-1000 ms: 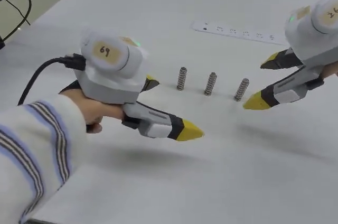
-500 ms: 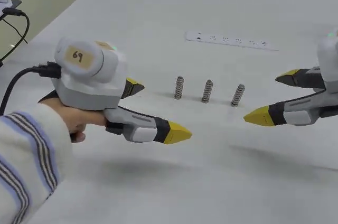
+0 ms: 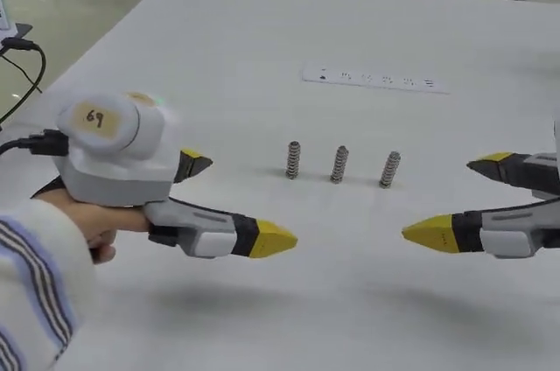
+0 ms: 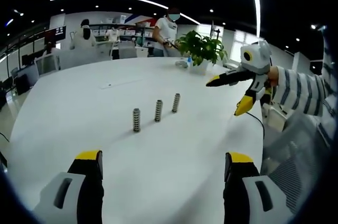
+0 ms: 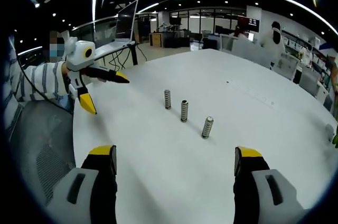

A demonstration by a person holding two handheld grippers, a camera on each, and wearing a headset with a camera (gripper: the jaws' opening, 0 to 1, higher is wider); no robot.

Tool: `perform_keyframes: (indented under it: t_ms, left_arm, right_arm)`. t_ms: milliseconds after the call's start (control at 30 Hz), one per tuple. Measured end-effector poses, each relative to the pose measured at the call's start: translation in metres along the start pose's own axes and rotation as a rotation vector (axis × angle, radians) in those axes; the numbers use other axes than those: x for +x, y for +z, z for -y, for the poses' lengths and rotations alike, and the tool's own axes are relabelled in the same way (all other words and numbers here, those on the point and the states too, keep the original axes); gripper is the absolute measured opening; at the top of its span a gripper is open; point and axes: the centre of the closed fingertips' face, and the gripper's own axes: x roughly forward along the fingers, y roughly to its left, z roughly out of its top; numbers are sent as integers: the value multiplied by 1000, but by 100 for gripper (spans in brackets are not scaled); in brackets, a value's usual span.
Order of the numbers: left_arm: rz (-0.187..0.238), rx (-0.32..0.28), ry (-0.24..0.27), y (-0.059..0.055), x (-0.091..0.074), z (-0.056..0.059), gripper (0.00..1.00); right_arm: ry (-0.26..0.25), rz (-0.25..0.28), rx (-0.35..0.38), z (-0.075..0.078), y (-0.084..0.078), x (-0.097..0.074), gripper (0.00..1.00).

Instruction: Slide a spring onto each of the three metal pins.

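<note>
Left gripper (image 3: 238, 200): jaws spread wide with nothing between them. It is held above the table (image 3: 262, 38), near and left of the row.
Right gripper (image 3: 452, 197): jaws spread wide and empty. It is held near and right of the row, well apart from it.
Task items: left spring (image 3: 293, 160), middle spring (image 3: 339, 164) and right spring (image 3: 390, 170) stand in a row at mid-table, apart from one another.
Pins: hidden inside the coils. Each spring appears to sit over one.
Progress (judgement): all three springs look placed, so little or nothing is left to do.
Hazard 1: a low sweep of either yellow jaw tip across the row could knock a spring over or lift it off its pin.
Hazard 2: the right spring seems to lean a little, though this may be the viewing angle. If it is not fully seated, a bump to the table could topple it.
Label (image 3: 94, 118): a round tan sticker on top of the left gripper, handwritten "69".
Power strip (image 3: 376, 80): lies on the far side of the table. Its markings are too small to read.
</note>
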Motion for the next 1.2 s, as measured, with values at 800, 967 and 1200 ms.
perform_keyframes:
  t_ms: [800,967,1200]
  left_arm:
    - [-56,36,0,-22,-32,3,98]
    - [-71,58,14,-23,-34,0,98]
    - [-137,76,11,-41,-30,2,98]
  right_arm:
    - [-82,17,80,-20,-49,-26,100]
    - [-96,21,101,-19,-52,-29,100]
    - [-111,27,118,-19,-52,-32,100]
